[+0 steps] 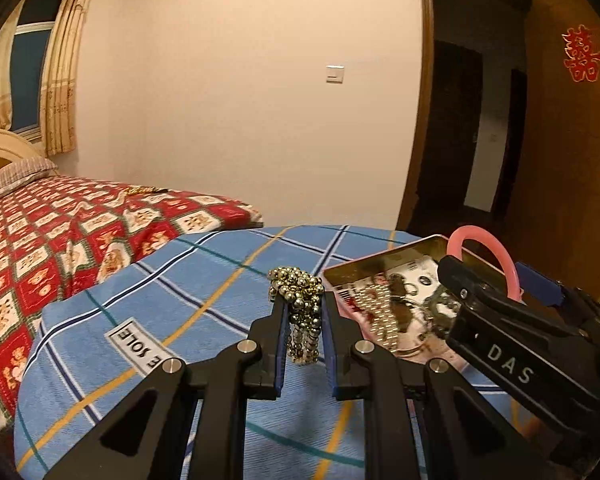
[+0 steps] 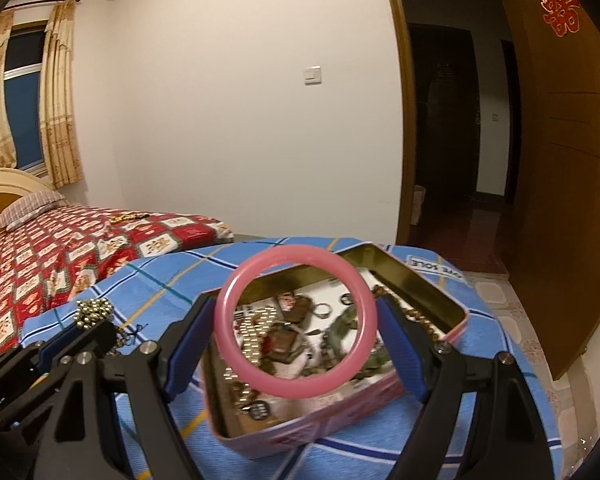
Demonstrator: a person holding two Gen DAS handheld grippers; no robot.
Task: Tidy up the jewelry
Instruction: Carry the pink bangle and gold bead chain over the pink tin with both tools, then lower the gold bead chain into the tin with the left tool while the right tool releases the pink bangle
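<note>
The left gripper (image 1: 303,304) has its jaws clamped on a bunch of gold bead strands (image 1: 300,300), which hang lengthwise down between the pads, a knot bulging above the tips. The right gripper (image 2: 296,320) has its jaws spread wide and pressed on a pink bangle (image 2: 296,320), held on edge with its opening facing the camera. Just beyond, on the blue plaid cloth (image 1: 188,280), sits an open pink tin (image 2: 380,390), holding rings, dark beads and other small jewelry, tangled together. Farther off lies a bed (image 1: 60,220) with a red quilt.
</note>
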